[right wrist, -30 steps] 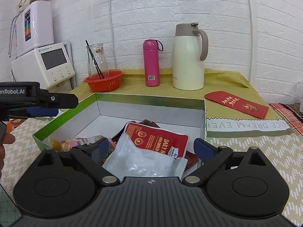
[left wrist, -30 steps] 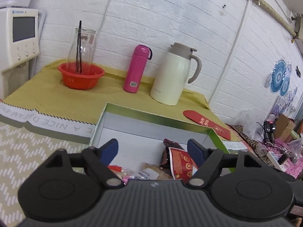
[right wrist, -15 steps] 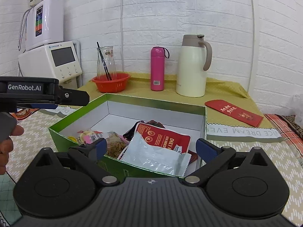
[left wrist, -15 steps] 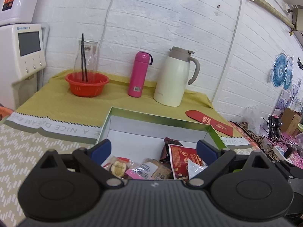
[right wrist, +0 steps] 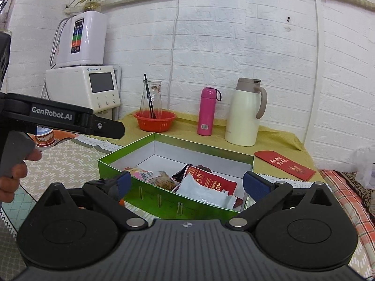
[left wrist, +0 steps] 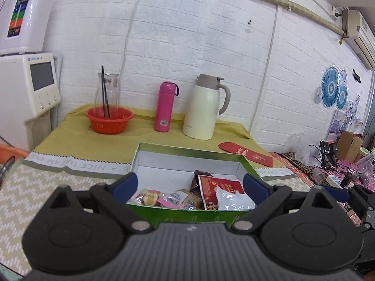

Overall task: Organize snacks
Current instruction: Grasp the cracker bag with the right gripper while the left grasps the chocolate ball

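A green box with a white inside lies on the patterned tablecloth. It holds a red nut packet, a clear white sachet and several small wrapped snacks. My left gripper hangs open just before the box's near wall, nothing between its blue pads. My right gripper is open too, near the box's front corner, and holds nothing. In the right wrist view the left gripper shows from the side, held by a hand.
At the back on the yellow cloth stand an orange bowl with a glass carafe, a pink bottle and a cream jug. A red envelope lies right of the box. A white dispenser stands far left; clutter fills the right.
Both grippers have drawn back and risen from over the box, so its near wall now shows in both views. The left jaws stand slightly wider than a second ago.
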Available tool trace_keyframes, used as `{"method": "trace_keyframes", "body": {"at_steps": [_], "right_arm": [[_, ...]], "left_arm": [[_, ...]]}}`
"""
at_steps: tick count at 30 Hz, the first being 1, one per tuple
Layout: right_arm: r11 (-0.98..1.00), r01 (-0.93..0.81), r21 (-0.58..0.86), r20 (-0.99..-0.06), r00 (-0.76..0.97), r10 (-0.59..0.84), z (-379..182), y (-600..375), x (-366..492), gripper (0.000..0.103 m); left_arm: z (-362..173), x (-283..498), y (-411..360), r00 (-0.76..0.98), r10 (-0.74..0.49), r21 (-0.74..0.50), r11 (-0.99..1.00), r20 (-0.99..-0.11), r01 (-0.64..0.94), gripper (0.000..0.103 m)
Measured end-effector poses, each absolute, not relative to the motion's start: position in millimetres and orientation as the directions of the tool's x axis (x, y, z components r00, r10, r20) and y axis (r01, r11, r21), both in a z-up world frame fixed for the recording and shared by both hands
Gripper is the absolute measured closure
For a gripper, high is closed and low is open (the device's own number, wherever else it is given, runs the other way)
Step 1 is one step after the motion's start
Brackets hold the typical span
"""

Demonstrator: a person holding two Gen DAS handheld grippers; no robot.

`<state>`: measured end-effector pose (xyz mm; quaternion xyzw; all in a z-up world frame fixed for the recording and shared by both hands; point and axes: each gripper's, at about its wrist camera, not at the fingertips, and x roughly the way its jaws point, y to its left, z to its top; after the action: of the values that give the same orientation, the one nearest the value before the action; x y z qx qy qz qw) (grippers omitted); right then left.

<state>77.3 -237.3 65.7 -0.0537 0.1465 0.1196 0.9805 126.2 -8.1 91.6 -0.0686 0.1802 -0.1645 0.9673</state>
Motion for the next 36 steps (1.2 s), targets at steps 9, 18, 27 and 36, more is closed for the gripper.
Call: {"method": "trace_keyframes", "body": {"at_steps": [9, 18, 27, 36], "right_arm": [[0.966, -0.253, 0.048, -0.376, 0.892, 0.253, 21, -245, 33, 0.0], [0.943, -0.305, 0.136, -0.476, 0.814, 0.332, -5, -218, 39, 0.0], [0.952, -0.279, 0.127, -0.506, 0.808, 0.304, -9, -187, 73, 0.0], [0.954, -0.238, 0.184, -0.491, 0.819, 0.299, -13, -199, 69, 0.0]], "left_arm": [[49, 77, 24, 0.88, -0.317, -0.267, 0.936, -0.354, 0.23, 0.007], [0, 57, 34, 0.788, -0.419, -0.41, 0.881, -0.45, 0.235, 0.007], [-5, 59, 61, 0.795, -0.373, -0.429, 0.889, -0.478, 0.16, 0.007], [-10, 68, 61, 0.78, -0.388, -0.434, 0.885, -0.49, 0.168, 0.007]]}}
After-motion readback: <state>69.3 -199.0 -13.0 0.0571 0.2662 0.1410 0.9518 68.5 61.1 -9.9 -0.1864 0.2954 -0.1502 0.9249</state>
